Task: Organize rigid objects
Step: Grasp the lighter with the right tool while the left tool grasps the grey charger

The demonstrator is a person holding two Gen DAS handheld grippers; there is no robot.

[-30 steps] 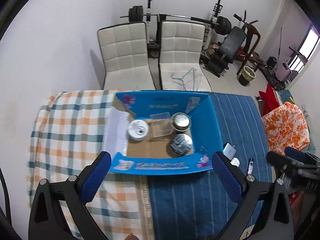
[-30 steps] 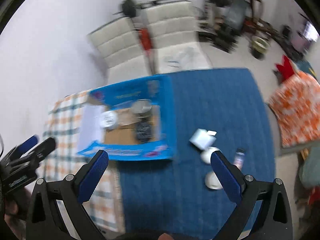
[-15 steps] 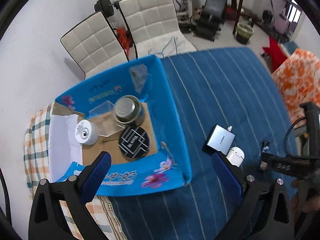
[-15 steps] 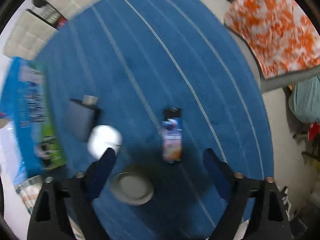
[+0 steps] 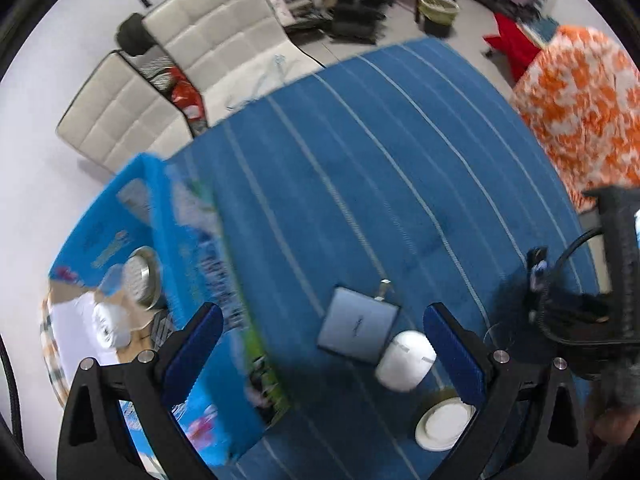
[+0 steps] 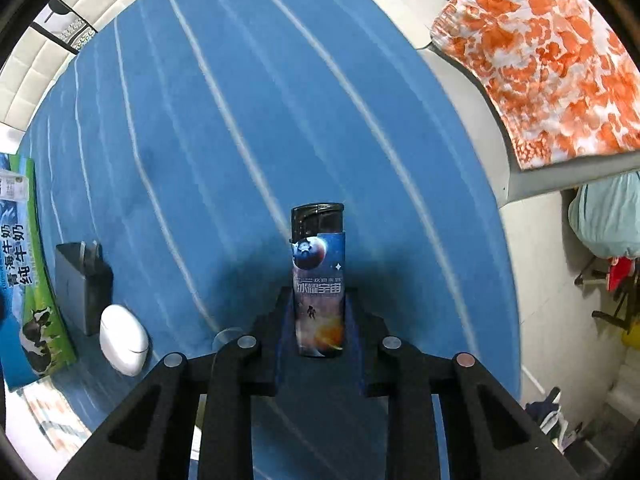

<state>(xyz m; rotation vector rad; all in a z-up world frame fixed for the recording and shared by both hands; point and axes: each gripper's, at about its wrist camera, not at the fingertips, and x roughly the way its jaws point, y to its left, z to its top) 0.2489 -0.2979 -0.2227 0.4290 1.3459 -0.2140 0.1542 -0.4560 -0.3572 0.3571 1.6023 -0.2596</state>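
My right gripper (image 6: 319,320) is shut on a lighter (image 6: 318,276) with a space print and a black cap, just above the blue striped cloth (image 6: 240,100). In the left wrist view the same lighter (image 5: 536,268) shows at the right. My left gripper (image 5: 324,350) hangs open over a grey charger (image 5: 359,329) and a white oval case (image 5: 406,354). A white round lid (image 5: 444,426) lies by its right finger. The blue carton box (image 5: 200,280) at the left holds a metal tin (image 5: 138,278) and a white jar (image 5: 108,322).
An orange-and-white cloth (image 6: 540,60) covers something past the table's right edge. White padded chairs (image 5: 208,40) and gym gear stand behind the table. The charger (image 6: 80,284) and the white case (image 6: 122,338) lie left of the lighter, beside the box (image 6: 24,280).
My right gripper came down and shut on the lighter. My left gripper swung right, from the box to above the charger and the white case.
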